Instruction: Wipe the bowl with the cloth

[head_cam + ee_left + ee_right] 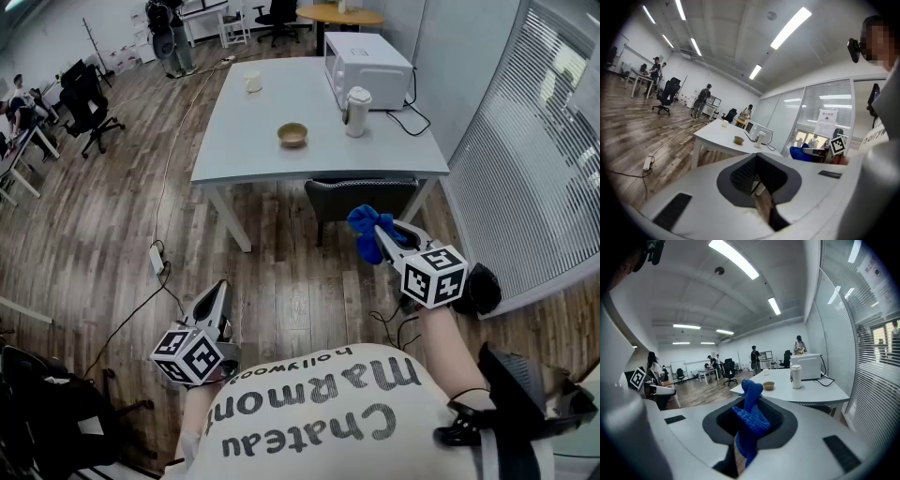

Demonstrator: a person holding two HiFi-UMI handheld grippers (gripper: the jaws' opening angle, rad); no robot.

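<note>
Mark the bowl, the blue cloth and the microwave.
bowl (pixel 292 136), head view, on its inside.
blue cloth (pixel 753 423), right gripper view, on its bunched middle.
microwave (pixel 367 56), head view, on its top panel.

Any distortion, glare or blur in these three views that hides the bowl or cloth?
Head view: evenly lit and sharp, edges bowed; the bowl reads clearly. Left gripper view: strong fisheye, black corners, the bowl tiny. Right gripper view: same fisheye, bright ceiling strips without washout, the cloth close and clear.
</note>
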